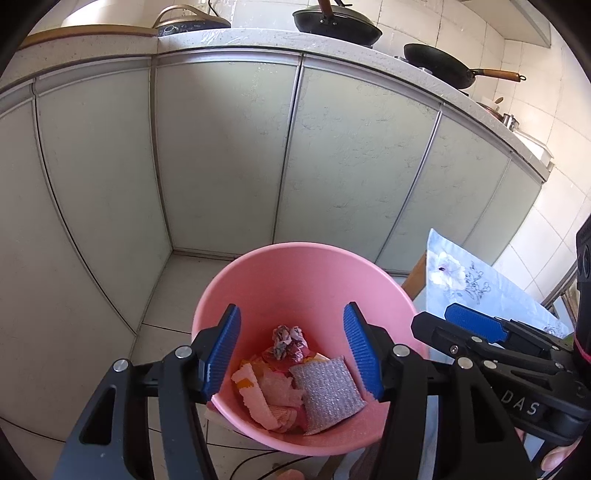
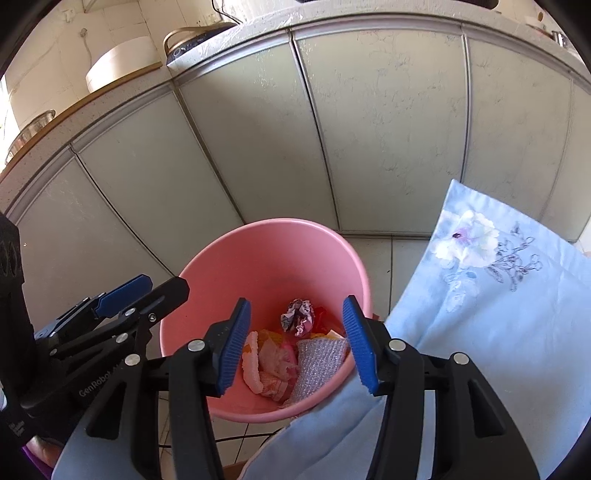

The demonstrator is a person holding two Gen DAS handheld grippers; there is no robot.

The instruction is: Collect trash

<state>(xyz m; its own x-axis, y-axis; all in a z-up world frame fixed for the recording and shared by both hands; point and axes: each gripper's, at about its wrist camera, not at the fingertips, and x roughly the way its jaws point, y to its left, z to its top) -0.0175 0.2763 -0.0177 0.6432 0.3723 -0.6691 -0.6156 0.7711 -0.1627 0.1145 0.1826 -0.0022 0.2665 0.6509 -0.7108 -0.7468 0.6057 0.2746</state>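
Both grippers are held above a round pink plastic bin, w/ the blue ribbed pads on each spread apart and nothing caught btwn them. The left gripper is spread wide, released, right over the bin's mouth. The right gripper is also seen released, jaws apart, empty, hovering over the same bin from the other side. Each gripper is visible in the other's view, so they're close beside each other.

The trash is already down in the bottom of the bin: a crumpled ball of printed paper sits toward the back, a grey bubble-wrap pouch is leaned on the right, and some pale pink/orange torn wrappers are piled on the left. None of it is touched by either gripper.

The bin is stood on a pale tiled floor, just in front of grey-green cabinet doors. A light blue cloth w/ a flower print is draped just right of the bin, partly under the right gripper's fingers. Up on the speckled countertop, two black pans w/ wooden handles can be made out.
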